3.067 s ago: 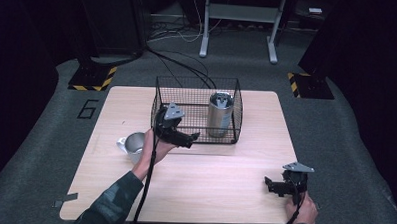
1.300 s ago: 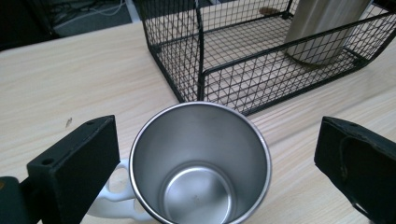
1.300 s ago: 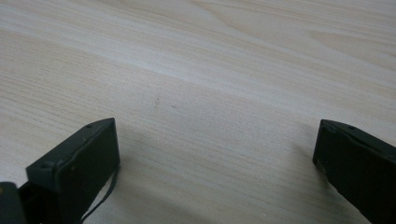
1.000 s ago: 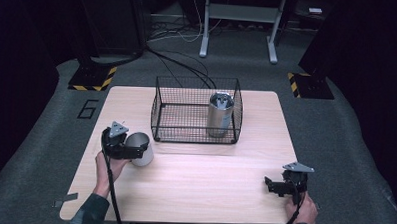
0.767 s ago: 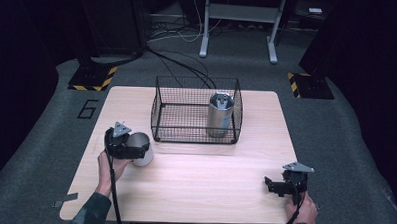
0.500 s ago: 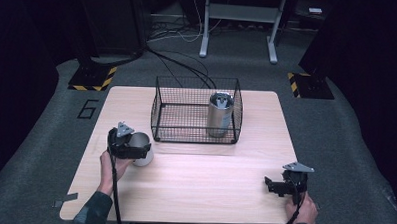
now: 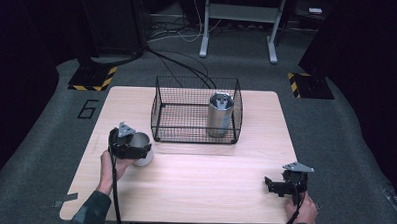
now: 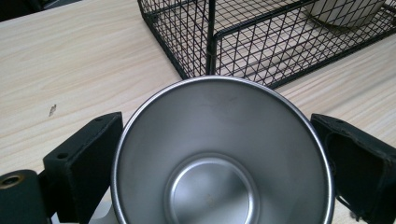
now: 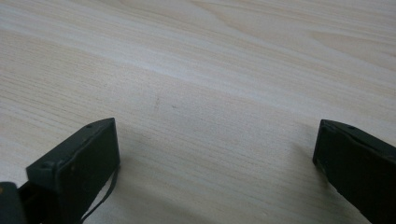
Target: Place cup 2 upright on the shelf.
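**Left gripper at the steel cup; right idle**

Since three seconds back the left gripper (image 7: 135,149) has left the basket front and dropped to the near-left of the table, closing in on the steel cup (image 7: 142,149) over the last second. The right gripper (image 7: 276,187) has not shifted.

Cup: brushed metal, round, smooth rolled rim, flat circular floor, faint scuffs on the inner wall. In the left gripper view the cup (image 8: 223,154) sits mouth toward the camera between the two black jaws, one slab either side of its rim. Jaws spread to the cup's full width; whether the pads actually press the wall, cannot tell.

Cup stands on the table (image 7: 193,192), pale wood-grain laminate, just near and left of the wire basket (image 7: 159,110). Basket: black, rectangular, fine square mesh, open top. Inside its right end, an upright metal canister (image 7: 220,115), cylindrical, dull grey.

Right gripper at the near-right corner, held low over bare table (image 9: 210,74), jaws wide apart with nothing between them. Pads matte black, blocky.
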`<state>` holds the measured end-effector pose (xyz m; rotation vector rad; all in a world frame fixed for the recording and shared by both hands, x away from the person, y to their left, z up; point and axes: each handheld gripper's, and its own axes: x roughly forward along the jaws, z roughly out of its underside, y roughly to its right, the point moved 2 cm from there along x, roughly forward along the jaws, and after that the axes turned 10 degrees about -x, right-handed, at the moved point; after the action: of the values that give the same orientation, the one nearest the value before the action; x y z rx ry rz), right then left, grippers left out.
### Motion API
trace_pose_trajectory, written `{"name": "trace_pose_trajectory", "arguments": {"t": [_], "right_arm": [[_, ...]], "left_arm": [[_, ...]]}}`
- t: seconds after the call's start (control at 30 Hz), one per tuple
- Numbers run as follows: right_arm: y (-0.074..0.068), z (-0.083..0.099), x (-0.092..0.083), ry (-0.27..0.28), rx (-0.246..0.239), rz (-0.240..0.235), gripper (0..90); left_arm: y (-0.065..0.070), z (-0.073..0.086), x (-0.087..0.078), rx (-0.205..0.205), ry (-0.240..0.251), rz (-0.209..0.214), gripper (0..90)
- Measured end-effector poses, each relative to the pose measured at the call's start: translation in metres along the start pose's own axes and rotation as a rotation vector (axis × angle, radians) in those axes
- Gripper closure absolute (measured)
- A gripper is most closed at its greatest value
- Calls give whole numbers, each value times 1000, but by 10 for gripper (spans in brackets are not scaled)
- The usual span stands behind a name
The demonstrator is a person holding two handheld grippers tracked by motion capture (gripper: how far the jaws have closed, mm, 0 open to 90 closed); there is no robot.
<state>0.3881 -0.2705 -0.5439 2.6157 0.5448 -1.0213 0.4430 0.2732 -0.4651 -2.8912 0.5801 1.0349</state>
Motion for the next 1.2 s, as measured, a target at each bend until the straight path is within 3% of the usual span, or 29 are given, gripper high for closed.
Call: {"name": "trace_pose_trajectory", "arguments": {"t": [0.67,1.2], "right_arm": [[0,0,0,0,0,0,0],[0,0,0,0,0,0,0]], "left_arm": [[4,-2,-11,13,26,28,63],[27,-10,-32,73,40,71,63]]}}
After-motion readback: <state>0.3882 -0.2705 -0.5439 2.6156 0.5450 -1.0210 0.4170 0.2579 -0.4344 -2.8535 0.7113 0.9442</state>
